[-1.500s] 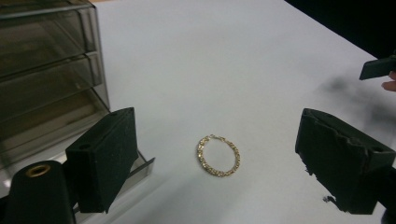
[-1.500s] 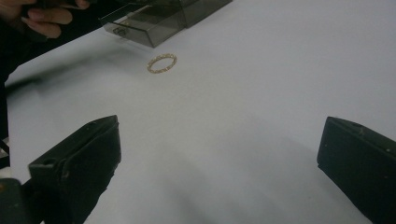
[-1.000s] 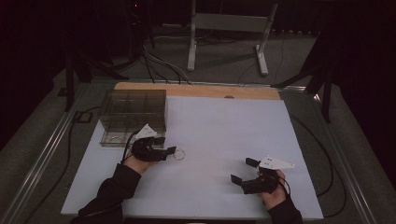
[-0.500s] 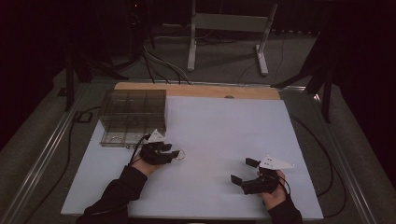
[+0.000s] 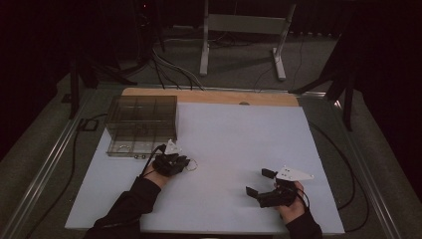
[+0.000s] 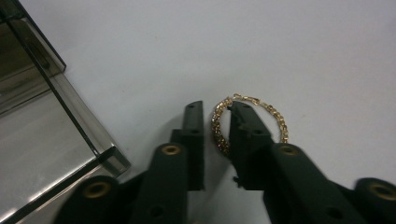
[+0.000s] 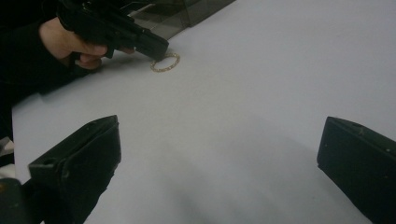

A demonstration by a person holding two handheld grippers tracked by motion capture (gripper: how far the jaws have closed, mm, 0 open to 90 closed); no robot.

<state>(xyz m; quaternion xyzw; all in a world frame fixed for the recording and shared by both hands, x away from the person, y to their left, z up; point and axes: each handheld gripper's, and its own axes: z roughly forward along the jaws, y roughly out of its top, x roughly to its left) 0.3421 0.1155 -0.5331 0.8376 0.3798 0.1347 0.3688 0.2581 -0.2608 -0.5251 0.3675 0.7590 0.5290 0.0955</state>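
Note:
A gold chain bracelet [image 6: 280,123] lies in a loop on the white table top [image 5: 239,134], right of a smoky clear compartment box [image 5: 142,119]. My left gripper [image 6: 217,109] is low over the loop's near-left side. Its jaws stand a narrow gap apart, astride one strand of chain that rests against the right-hand jaw. In the high view the left gripper [image 5: 181,162] is just left of the bracelet [image 5: 191,164]. My right gripper [image 5: 258,181] rests near the front right of the table, open wide with nothing between its jaws [image 7: 219,140]. It looks across at the bracelet [image 7: 165,63].
The box's corner [image 6: 46,140] is close on the left of my left gripper. A wooden strip [image 5: 209,97] borders the table's far edge. Cables and a metal stand [image 5: 239,30] are on the floor beyond. Open white surface lies between the two grippers.
The left gripper has slid right and toward the person, away from the box front, and come down over the bracelet. The right gripper has stayed put.

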